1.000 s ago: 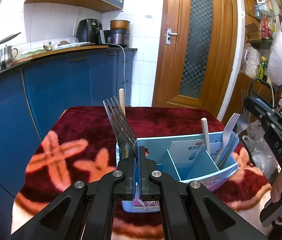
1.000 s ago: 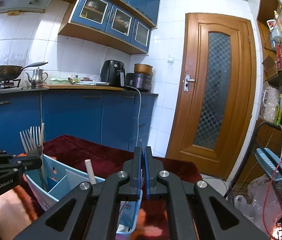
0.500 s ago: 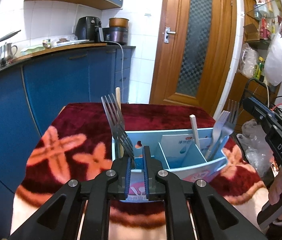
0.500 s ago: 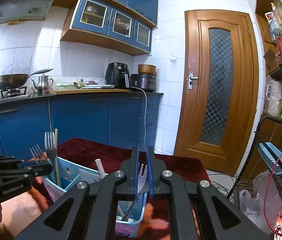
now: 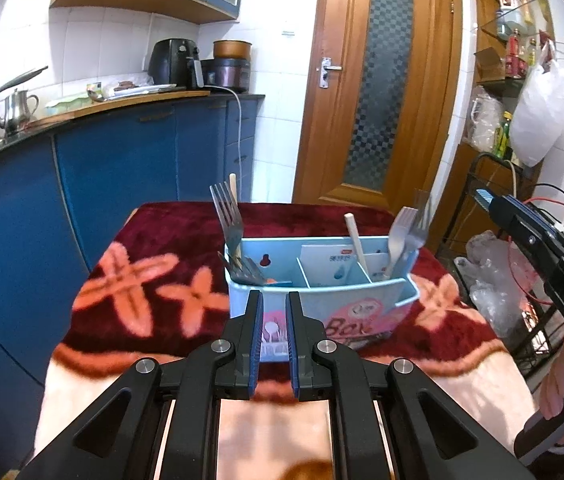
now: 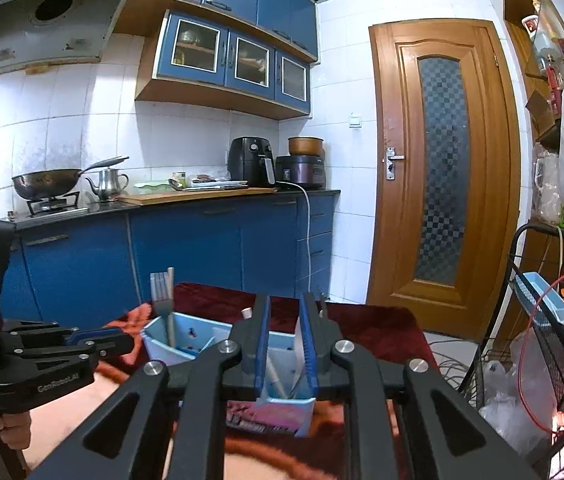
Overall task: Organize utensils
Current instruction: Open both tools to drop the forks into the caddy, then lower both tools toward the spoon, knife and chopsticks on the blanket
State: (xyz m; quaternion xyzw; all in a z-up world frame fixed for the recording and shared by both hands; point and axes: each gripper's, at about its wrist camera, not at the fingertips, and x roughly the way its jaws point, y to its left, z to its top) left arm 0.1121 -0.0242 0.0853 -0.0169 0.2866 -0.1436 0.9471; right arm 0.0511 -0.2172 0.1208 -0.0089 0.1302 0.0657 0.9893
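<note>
Our left gripper (image 5: 273, 322) and right gripper (image 6: 285, 338) hover empty, left jaws slightly parted, right jaws opening. Forks (image 5: 401, 236) stand in the caddy (image 5: 321, 300) on the bench; next we find any remaining utensil.

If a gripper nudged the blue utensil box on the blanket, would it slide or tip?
The utensil box looks like thin plastic, so probably light. The plush blanket would likely resist sliding. The forks stand tall above its rim, so it may tip instead.

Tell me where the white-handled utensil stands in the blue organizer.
In the left wrist view, the white-handled utensil leans in the blue organizer, right of centre, beside the right-end forks.
</note>
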